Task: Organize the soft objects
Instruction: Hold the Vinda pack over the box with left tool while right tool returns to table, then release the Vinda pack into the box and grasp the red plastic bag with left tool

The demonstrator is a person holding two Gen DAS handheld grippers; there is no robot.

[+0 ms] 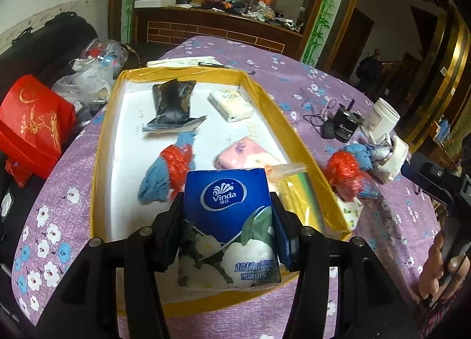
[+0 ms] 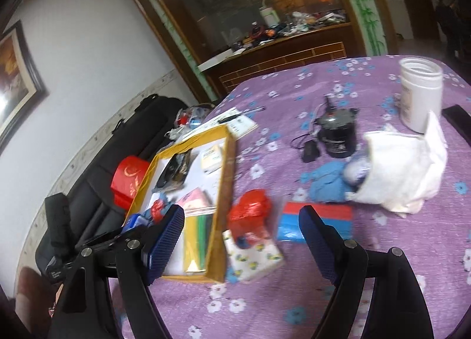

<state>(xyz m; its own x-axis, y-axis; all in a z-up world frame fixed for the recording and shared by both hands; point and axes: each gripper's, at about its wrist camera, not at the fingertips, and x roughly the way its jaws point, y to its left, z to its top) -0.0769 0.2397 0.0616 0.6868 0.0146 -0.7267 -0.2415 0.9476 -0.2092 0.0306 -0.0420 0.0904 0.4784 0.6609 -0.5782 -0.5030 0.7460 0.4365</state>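
Observation:
My left gripper (image 1: 226, 200) is shut on a blue Vinda tissue pack (image 1: 226, 221), which it holds over the near end of a yellow-rimmed box (image 1: 101, 144). In the box lie a black packet (image 1: 173, 103), a white tissue pack (image 1: 231, 104), a red-and-blue cloth bundle (image 1: 169, 171), a pink pack (image 1: 250, 156) and a zip bag (image 1: 294, 188). My right gripper (image 2: 240, 218) stands open and empty above the table, right of the box (image 2: 223, 191). Below it are a red plastic bundle (image 2: 250, 212), a floral tissue pack (image 2: 253, 256), a blue-and-red packet (image 2: 315, 221), a blue cloth (image 2: 326, 180) and a white cloth bag (image 2: 403, 174).
A white jar (image 2: 421, 94) and a black device with a cable (image 2: 338, 135) stand at the back right of the purple floral tablecloth (image 2: 265, 303). Papers with a pen (image 2: 235, 121) lie behind the box. A red bag (image 1: 32, 127) and plastic bags (image 1: 88, 74) sit left of the table.

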